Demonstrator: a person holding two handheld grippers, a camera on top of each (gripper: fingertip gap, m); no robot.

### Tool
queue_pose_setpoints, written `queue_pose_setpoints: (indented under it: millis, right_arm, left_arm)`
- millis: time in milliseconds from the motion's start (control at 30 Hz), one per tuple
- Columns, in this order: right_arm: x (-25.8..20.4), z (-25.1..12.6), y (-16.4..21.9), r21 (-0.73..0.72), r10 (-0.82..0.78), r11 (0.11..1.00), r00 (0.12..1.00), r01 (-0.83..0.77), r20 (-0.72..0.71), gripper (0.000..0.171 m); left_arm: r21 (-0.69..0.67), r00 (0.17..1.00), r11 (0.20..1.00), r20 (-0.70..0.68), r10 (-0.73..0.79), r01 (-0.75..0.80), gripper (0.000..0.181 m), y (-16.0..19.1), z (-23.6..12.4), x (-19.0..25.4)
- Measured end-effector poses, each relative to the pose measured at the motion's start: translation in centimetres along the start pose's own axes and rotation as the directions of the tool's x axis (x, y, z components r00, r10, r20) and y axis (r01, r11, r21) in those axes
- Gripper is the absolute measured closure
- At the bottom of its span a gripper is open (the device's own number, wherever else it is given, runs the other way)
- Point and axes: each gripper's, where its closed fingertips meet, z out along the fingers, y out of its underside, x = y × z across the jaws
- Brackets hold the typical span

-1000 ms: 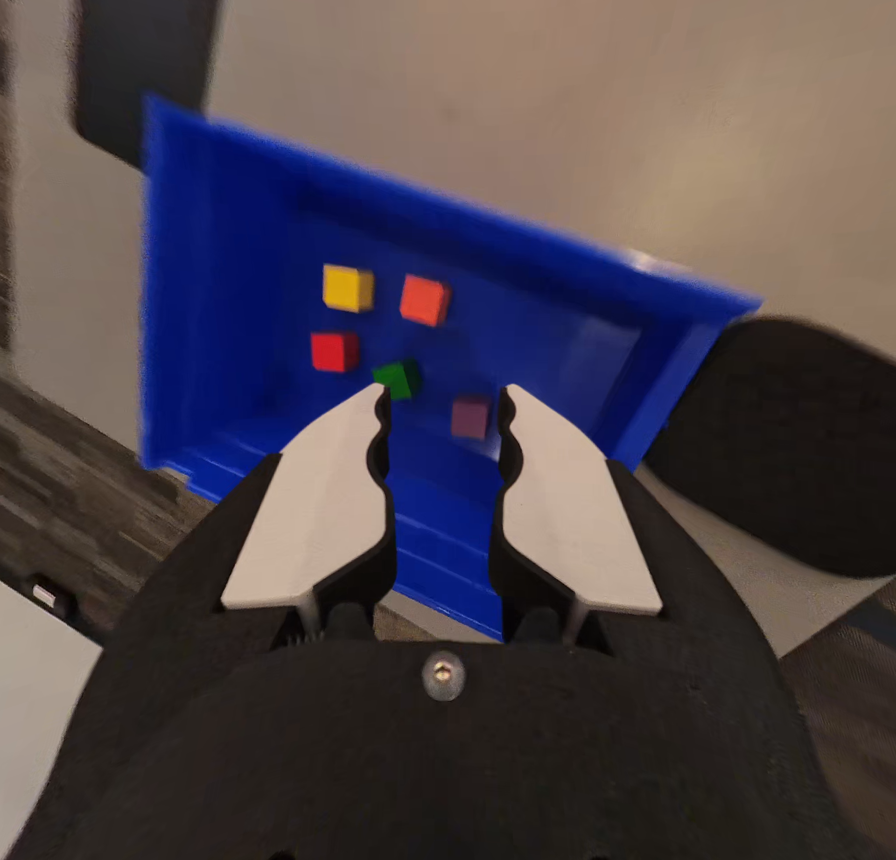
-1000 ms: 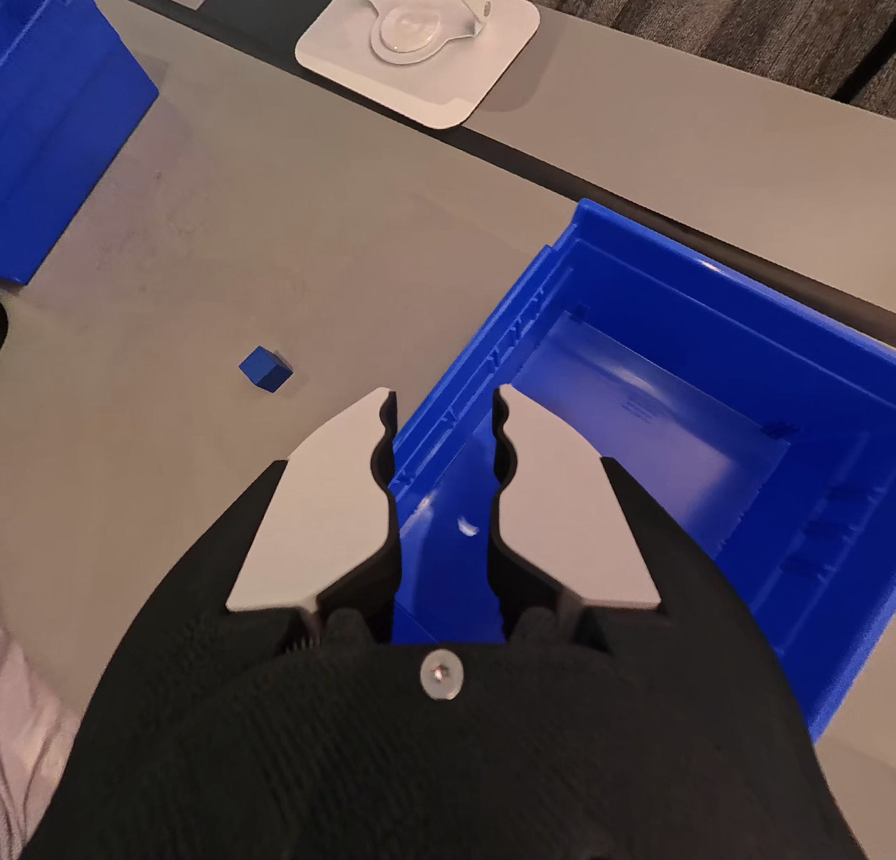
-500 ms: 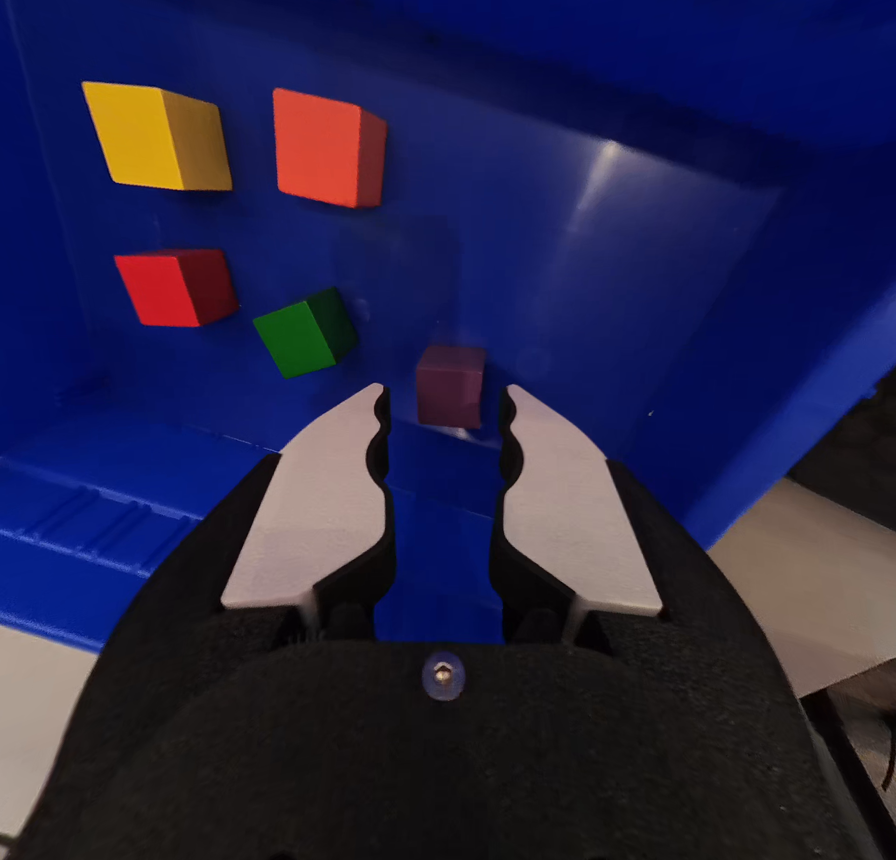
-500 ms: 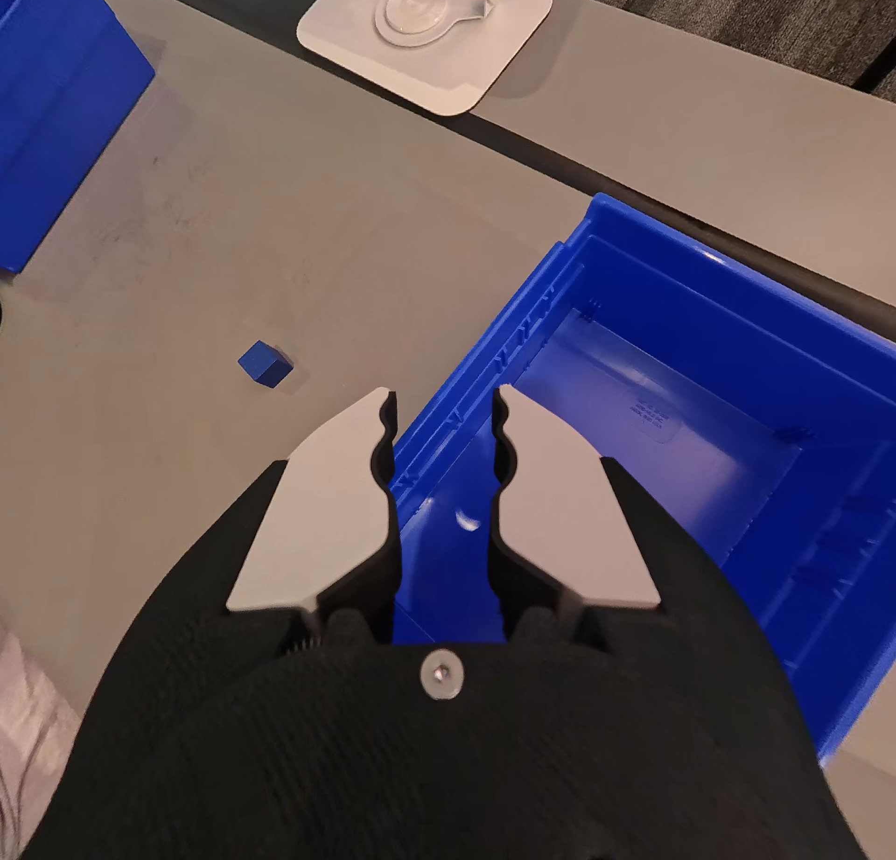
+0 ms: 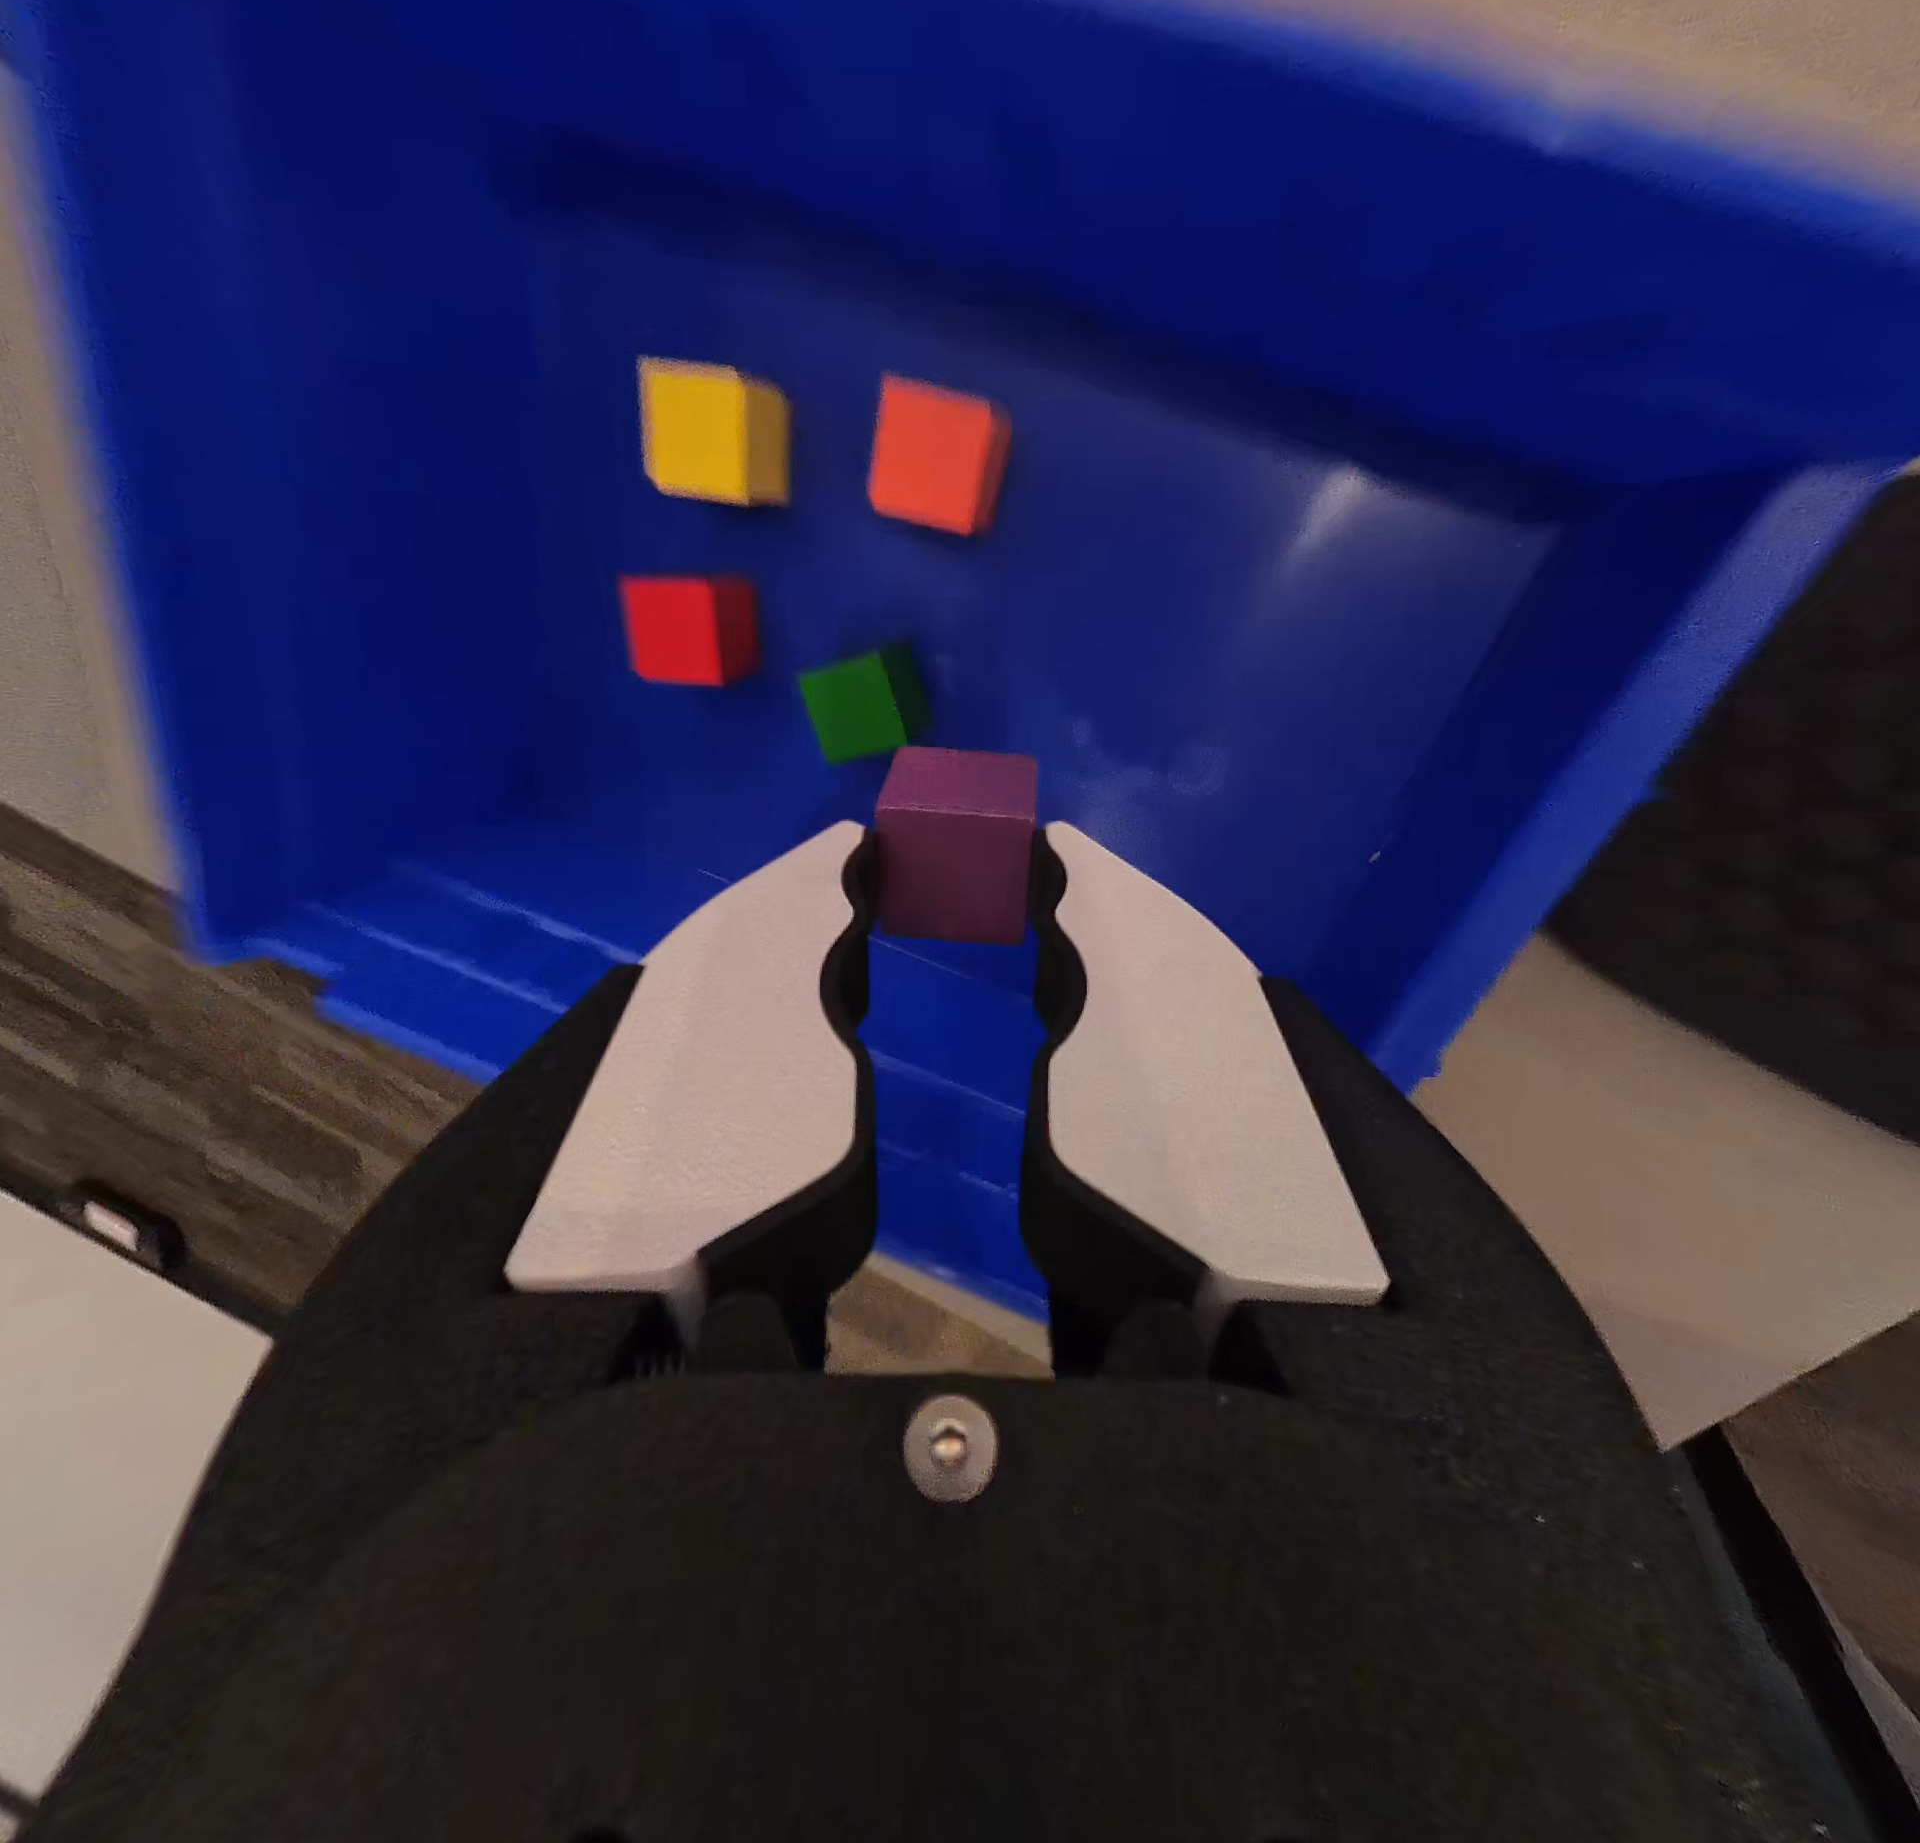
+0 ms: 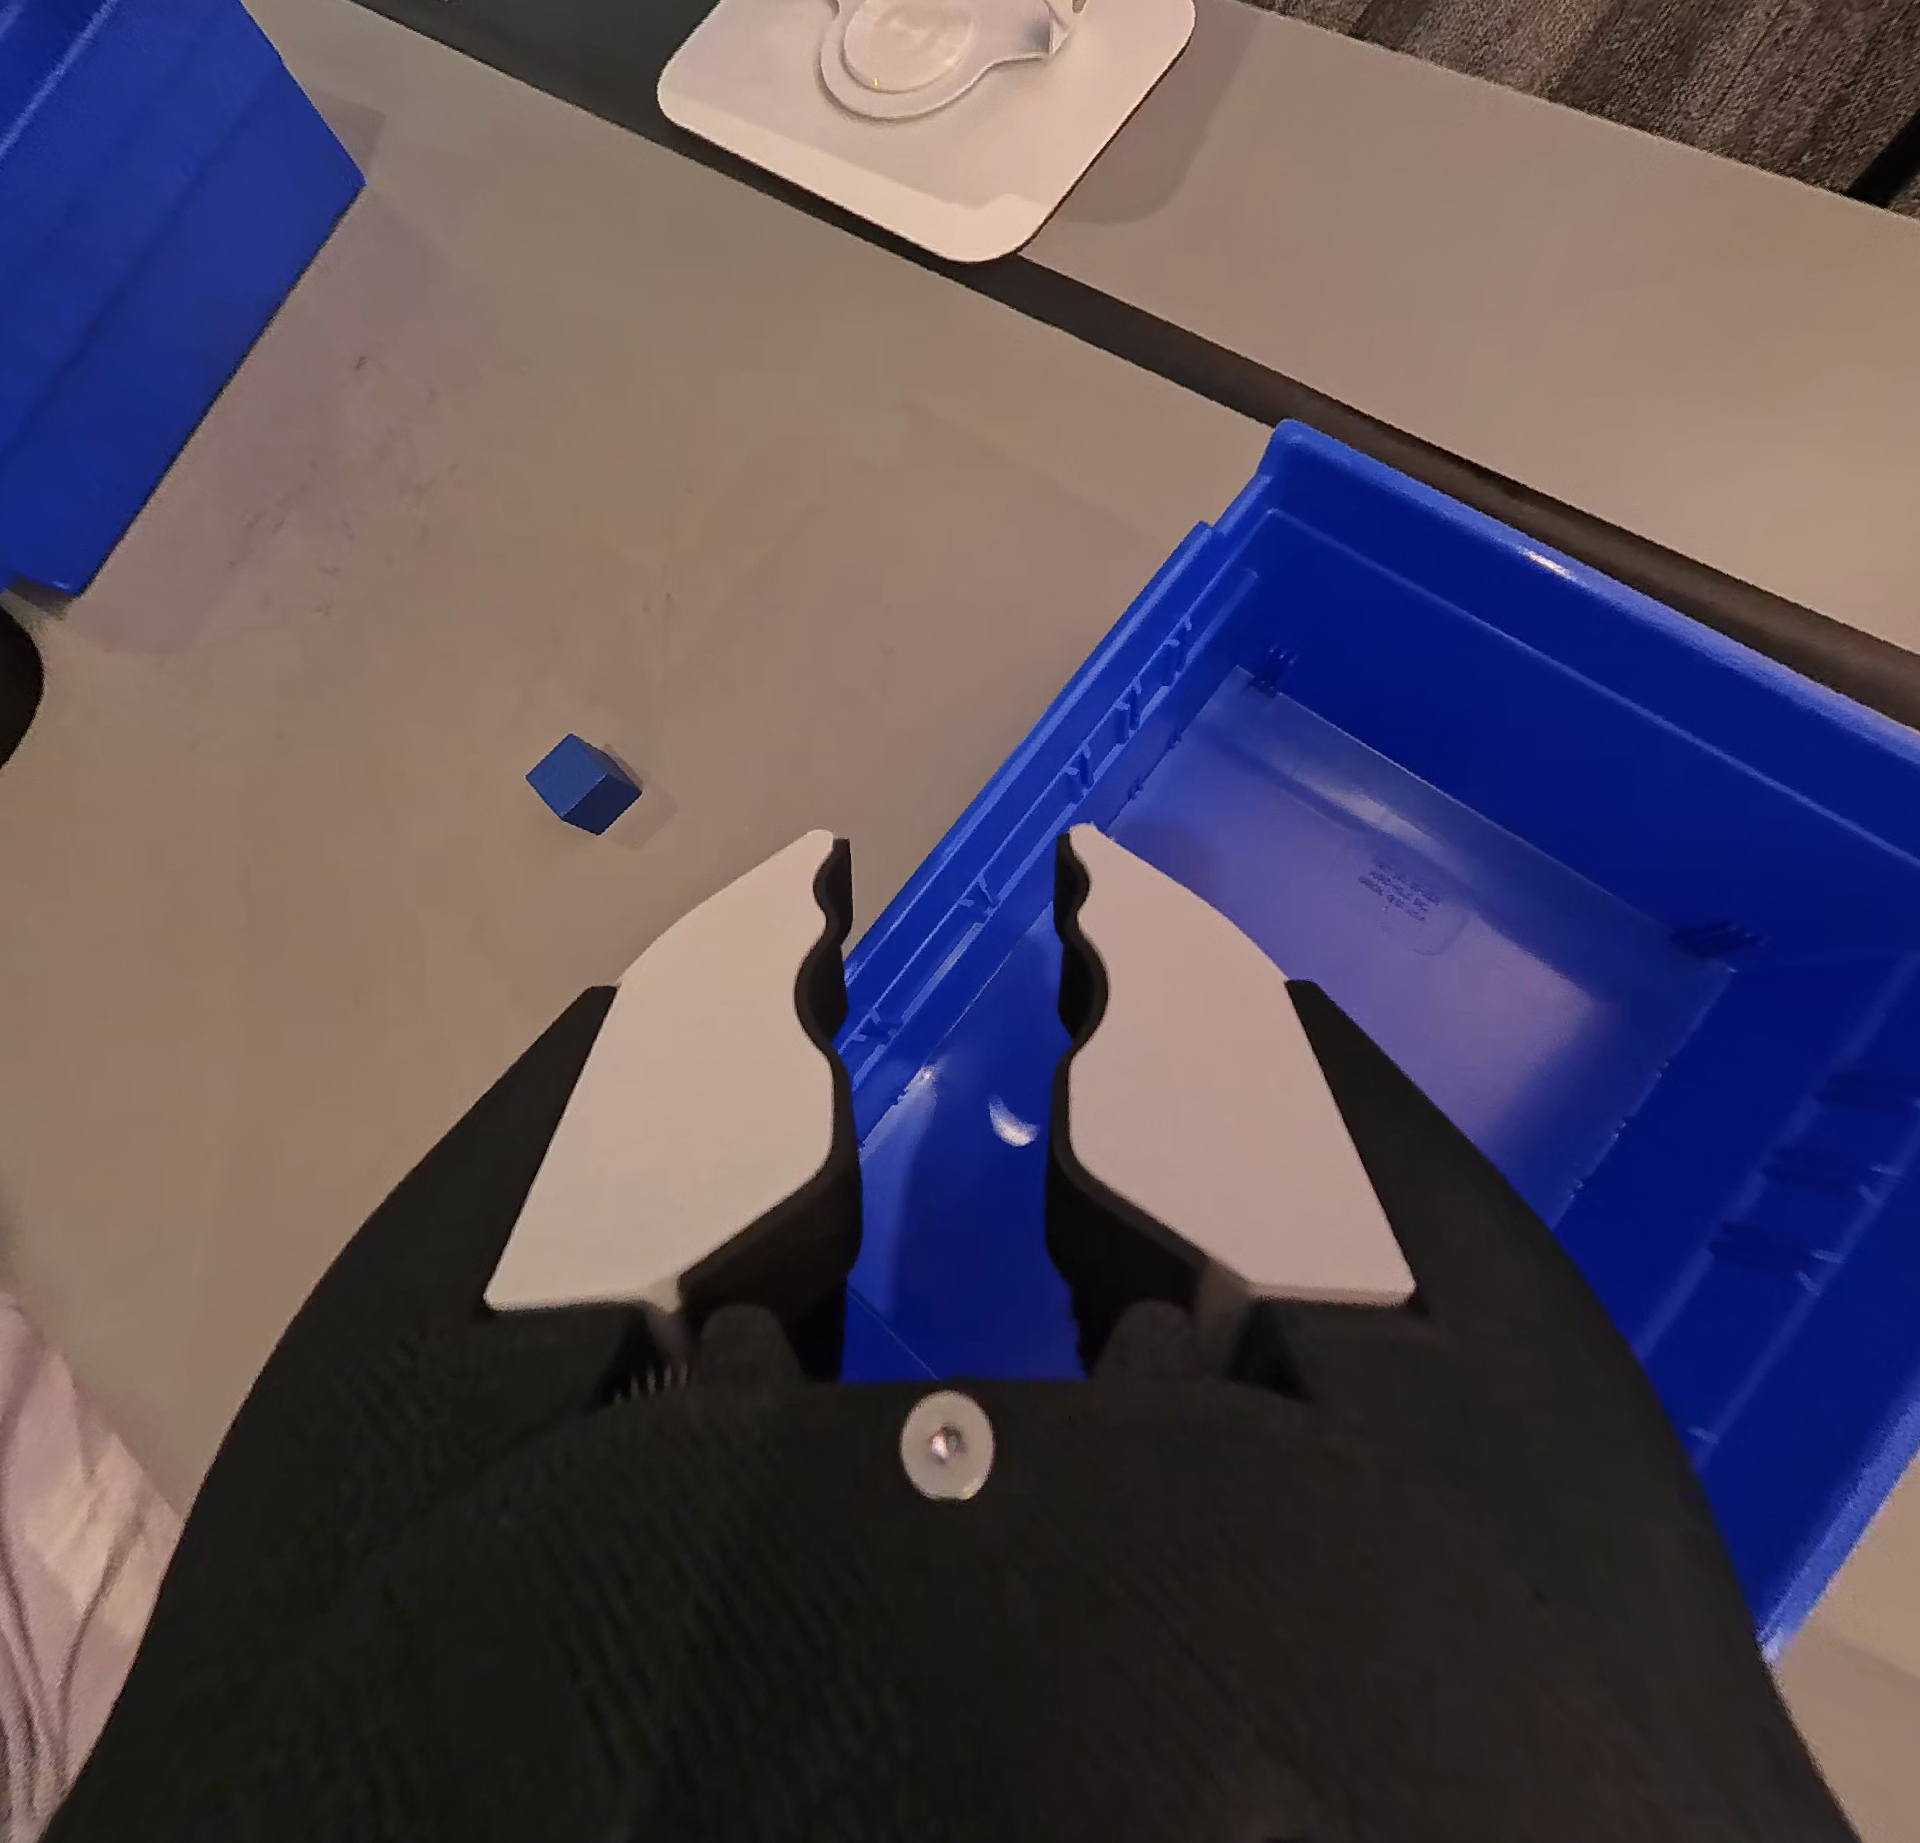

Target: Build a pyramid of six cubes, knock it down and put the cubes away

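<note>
The left wrist view looks steeply down along its fingers into a blue bin [image 5: 1351,266] from close above, the frame somewhat blurred. The right wrist view looks down from higher over the grey table [image 6: 644,505] and a second blue bin [image 6: 1558,671]. The blue corner at its upper left [image 6: 156,235] may be the first bin; nothing else is clearly shared.

The purple cube [image 5: 956,863], lying ahead of the fingertips half a second ago, is now being gripped between the tips of the left gripper [image 5: 954,874] and is being raised above the blue bin [image 5: 1195,266] floor.
</note>
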Motion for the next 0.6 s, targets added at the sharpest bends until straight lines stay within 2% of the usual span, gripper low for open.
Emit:
queue_pose_setpoints:
  millis: [133,233,300,400,500,600]
  right_arm:
    - [0.0,0.2,0.1,-0.012,-0.002,1.000,1.000,0.002,-0.002,0.133]
    - [-0.1,0.3,0.4,-0.025,-0.005,1.000,1.000,0.005,-0.002,0.133]
    - [-0.2,0.3,0.4,-0.029,-0.009,1.000,1.000,0.009,-0.001,0.133]
    - [-0.4,0.4,0.5,-0.036,-0.017,0.999,1.000,0.017,0.001,0.133]
    - [-0.6,0.6,0.6,-0.047,-0.026,0.999,1.000,0.026,0.005,0.133]
    - [-0.8,0.6,0.6,-0.052,-0.035,0.998,0.999,0.036,0.008,0.133]
  left_arm:
    - [0.176,0.994,0.978,0.012,0.113,-0.113,0.153,-8.1,-6.8,1.5]
    - [0.278,0.969,0.932,-0.018,0.247,-0.233,0.153,-15.3,-8.3,5.2]
    - [0.300,0.944,0.906,-0.049,0.326,-0.297,0.154,-19.4,-7.1,7.9]
    - [0.255,0.910,0.892,-0.087,0.405,-0.372,0.154,-23.9,-2.7,11.3]
    - [0.174,0.882,0.882,-0.112,0.459,-0.437,0.154,-26.8,2.3,14.0]
    - [0.113,0.868,0.875,-0.116,0.482,-0.471,0.154,-28.8,5.8,15.6]
